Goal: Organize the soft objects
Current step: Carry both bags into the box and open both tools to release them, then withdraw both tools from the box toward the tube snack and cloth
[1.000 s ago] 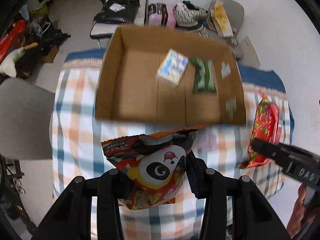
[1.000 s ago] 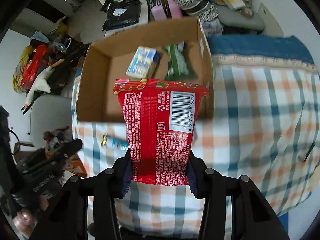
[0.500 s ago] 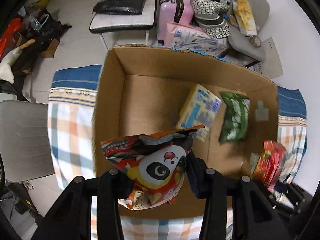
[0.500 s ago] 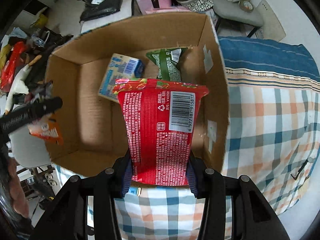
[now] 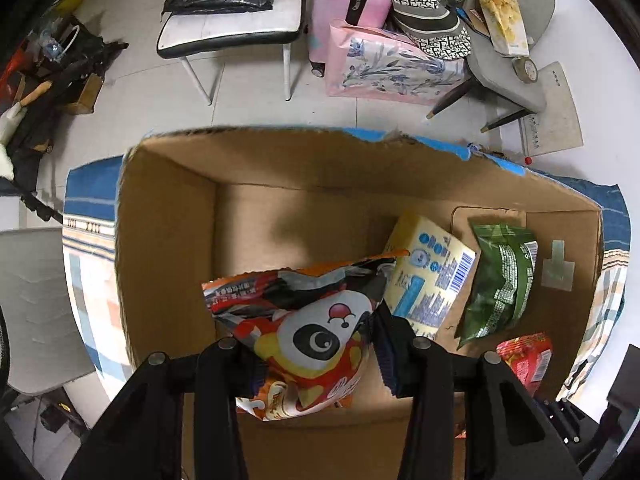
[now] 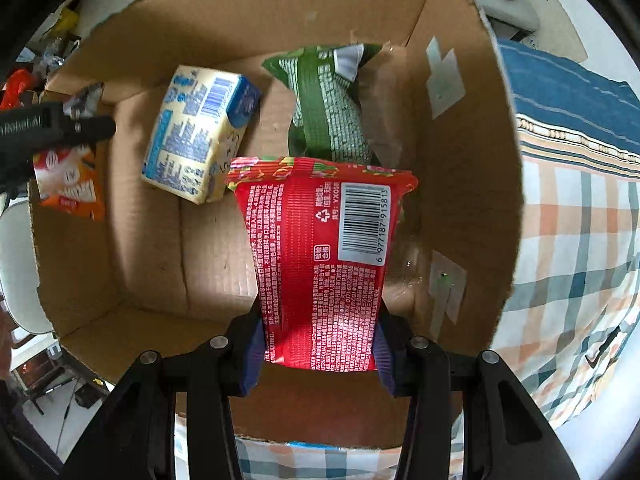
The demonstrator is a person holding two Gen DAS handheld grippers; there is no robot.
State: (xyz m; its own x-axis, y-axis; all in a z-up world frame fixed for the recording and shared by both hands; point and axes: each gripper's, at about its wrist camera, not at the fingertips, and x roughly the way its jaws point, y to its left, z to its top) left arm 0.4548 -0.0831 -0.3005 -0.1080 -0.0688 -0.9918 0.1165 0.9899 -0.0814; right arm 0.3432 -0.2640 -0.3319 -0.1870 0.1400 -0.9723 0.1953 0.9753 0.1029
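Cardboard box (image 5: 168, 240) – barcoded red packet (image 6: 320, 264) rightward only

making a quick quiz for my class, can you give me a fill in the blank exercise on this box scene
1. The left gripper is shut on a packet printed with a ____ face.
2. The right gripper holds a ____ packet with a barcode.
3. Lying in the cardboard box, beside the yellow and blue pack, is a ____ packet.

Missing words: panda; red; green
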